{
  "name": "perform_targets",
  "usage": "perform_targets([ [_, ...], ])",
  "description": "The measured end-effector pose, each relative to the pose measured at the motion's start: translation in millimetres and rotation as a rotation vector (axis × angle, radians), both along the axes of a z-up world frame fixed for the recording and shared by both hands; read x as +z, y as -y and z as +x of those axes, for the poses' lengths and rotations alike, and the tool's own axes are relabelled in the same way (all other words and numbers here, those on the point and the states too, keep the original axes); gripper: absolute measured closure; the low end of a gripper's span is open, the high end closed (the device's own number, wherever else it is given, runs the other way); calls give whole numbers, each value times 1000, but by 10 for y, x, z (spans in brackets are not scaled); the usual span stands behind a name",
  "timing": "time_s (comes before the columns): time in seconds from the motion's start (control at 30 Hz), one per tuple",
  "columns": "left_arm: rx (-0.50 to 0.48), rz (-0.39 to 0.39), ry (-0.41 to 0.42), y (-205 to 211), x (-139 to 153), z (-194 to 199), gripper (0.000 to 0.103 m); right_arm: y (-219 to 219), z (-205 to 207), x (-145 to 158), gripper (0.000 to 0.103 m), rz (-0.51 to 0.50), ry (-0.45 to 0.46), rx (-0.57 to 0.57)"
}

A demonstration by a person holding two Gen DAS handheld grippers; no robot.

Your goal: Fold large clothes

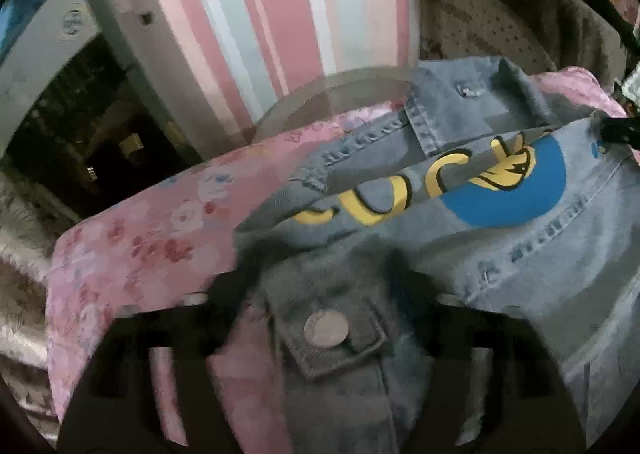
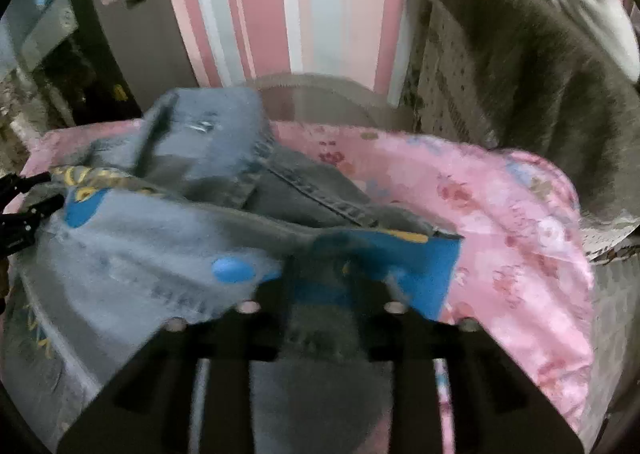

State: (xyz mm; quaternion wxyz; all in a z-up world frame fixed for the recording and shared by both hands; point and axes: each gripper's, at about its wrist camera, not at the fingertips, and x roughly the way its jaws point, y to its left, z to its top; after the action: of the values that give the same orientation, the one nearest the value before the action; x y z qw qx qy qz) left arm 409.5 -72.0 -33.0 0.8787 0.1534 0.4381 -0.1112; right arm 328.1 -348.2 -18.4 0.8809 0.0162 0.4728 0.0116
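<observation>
- Landmark: the pink floral bedspread (image 1: 132,246), seen again from the right wrist (image 2: 520,214); all positions below refer to it
- Left of the bedspread, left wrist view: a dark open cabinet (image 1: 80,134) with a pale frame stands beyond its left edge; motion blur hides its contents
- Behind the bedspread: a wall of pink and white stripes (image 1: 248,14), with a low rounded grey rim (image 1: 320,90) between wall and bedspread
- On the bedspread, centre to right of the left wrist view: the denim jacket (image 1: 500,254) lies crumpled, collar toward the wall, yellow lettering and a blue disc showing in a fold
- Left gripper (image 1: 324,294): the 2 fingers are drawn in on a buttoned denim tab with a metal snap, cloth pinched between them; blur softens the tips
- Right of the bedspread: a grey-brown fuzzy blanket (image 1: 520,14) hangs over a dotted upright surface
- Right wrist view: the jacket (image 2: 140,254) covers the left part of the bedspread, which lies bare to the right
- Right gripper (image 2: 332,274): fingers closed to a narrow gap on a jacket edge beside a blue printed patch; the fabric passes between them and hangs toward the camera
- At the far left edge of this view a black part, apparently the other gripper (image 2: 20,210), touches the jacket
</observation>
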Motion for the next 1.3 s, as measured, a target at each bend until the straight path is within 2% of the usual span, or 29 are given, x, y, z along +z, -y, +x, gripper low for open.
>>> perform_targets([
  [0.03,16,-7,32,-45,58,-72,3,-11,-96,73,32,-12,28,2],
  [0.13,27,-49,83,-120,198,-310,3,-78,-358,253,28,-31,77,11],
  [0.2,34,-71,88,-134,244,-445,3,-130,-528,330,14,-39,98,4],
  [0.43,35,-68,113,-101,357,-874,3,-309,-956,512,3,-121,167,-17],
  [0.53,27,-94,125,-146,440,-1121,3,-371,-1235,627,2,-134,214,-65],
  [0.63,33,-127,137,-243,500,-1407,3,-482,-1594,708,2,-94,256,-94],
  [0.77,21,-246,177,-414,550,-1995,3,-669,-2147,646,2,49,309,-60],
  [0.8,18,-254,181,-424,542,-2090,3,-728,-2268,586,2,85,313,-45],
  [0.87,9,-247,174,-431,500,-2281,3,-813,-2407,466,2,93,315,-65],
  [0.97,55,-236,186,-477,420,-2498,3,-906,-2459,345,2,78,294,-76],
  [1.1,118,-236,202,-518,356,-2683,3,-975,-2532,294,2,112,309,-70],
  [1.23,152,-246,103,-490,91,-2667,3,-1039,-2608,99,2,161,276,-37],
  [1.3,161,-215,82,-454,-32,-2645,3,-1104,-2624,6,2,166,242,-47],
])
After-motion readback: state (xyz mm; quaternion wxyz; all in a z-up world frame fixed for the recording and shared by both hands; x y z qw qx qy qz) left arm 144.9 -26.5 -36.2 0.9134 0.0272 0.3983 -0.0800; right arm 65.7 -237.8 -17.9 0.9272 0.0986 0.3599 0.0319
